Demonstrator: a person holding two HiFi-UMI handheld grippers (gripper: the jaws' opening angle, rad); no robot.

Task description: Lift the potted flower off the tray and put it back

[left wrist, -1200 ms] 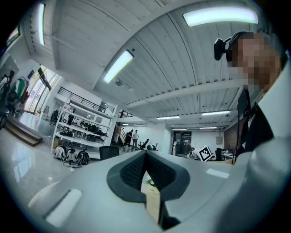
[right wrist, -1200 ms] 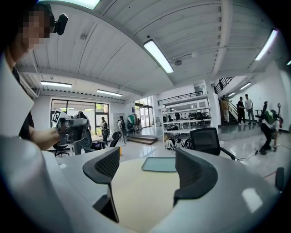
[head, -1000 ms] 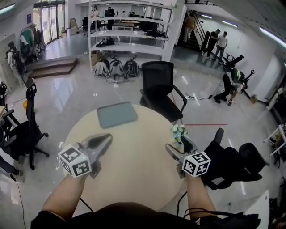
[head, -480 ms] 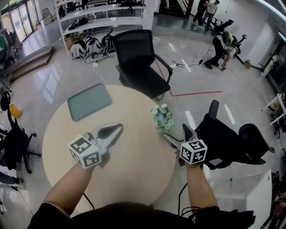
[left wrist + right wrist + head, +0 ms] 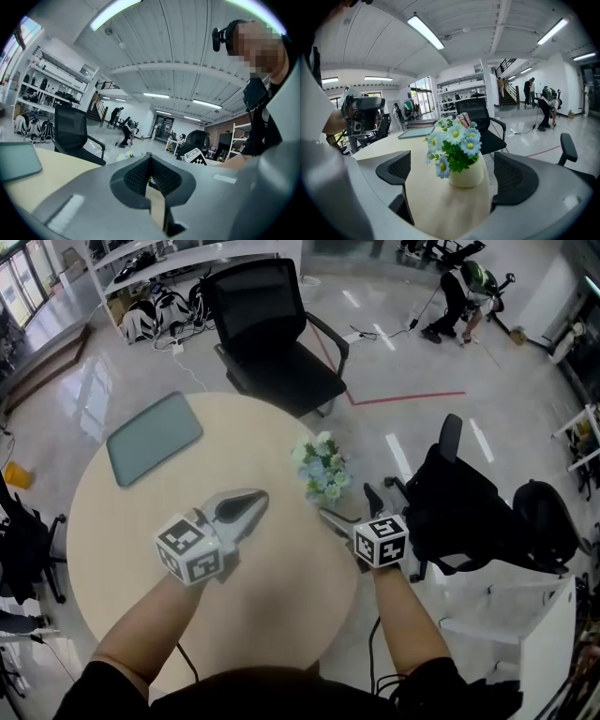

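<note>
Blue-white daisies crown the upright, cream-bodied potted flower [image 5: 457, 152].

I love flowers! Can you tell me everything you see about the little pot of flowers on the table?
The cream round pot looks smooth, like ceramic. It holds daisy-like flowers in pale blue and white with yellow centres, plus green leaves. It stands upright on the round beige table, near the edge and well apart from the flat grey-green tray. The right gripper points at it with its jaws opening. The pot sits just ahead of the gap, and nothing touches it but the table.
</note>
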